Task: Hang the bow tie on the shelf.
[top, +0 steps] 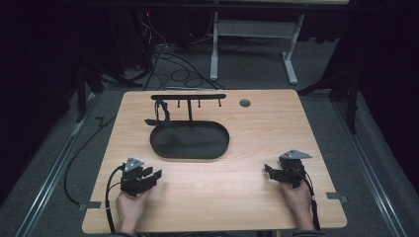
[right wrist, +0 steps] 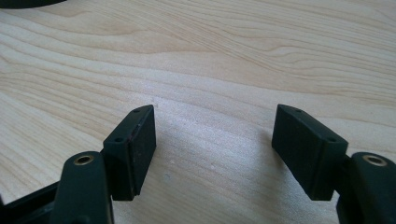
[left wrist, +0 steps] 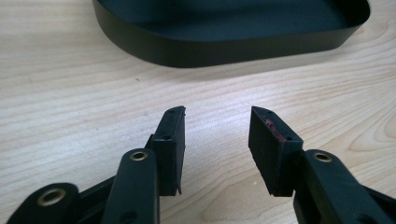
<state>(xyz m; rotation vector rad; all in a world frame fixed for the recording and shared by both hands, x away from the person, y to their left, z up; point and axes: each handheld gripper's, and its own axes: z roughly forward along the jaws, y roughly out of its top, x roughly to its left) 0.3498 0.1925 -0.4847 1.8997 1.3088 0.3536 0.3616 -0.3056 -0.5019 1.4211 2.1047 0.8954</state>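
Observation:
A black oval tray [top: 189, 140] lies on the wooden table [top: 257, 128], in the middle toward the far side. From its back edge rises a thin post carrying a black hook bar [top: 188, 97], with a small dark item [top: 161, 109] hanging at the bar's left end. My left gripper [top: 151, 177] rests low at the front left, open, nothing between its jaws; the tray's wall [left wrist: 224, 46] stands just ahead of it [left wrist: 217, 126]. At the front right my right gripper [top: 269, 171] is open too, over bare wood [right wrist: 215, 126].
A small grey cap [top: 245, 102] is set in the table near the far edge. Beyond the table are floor cables [top: 173, 69] and a white desk frame [top: 257, 29]. Bare wood lies between the two grippers.

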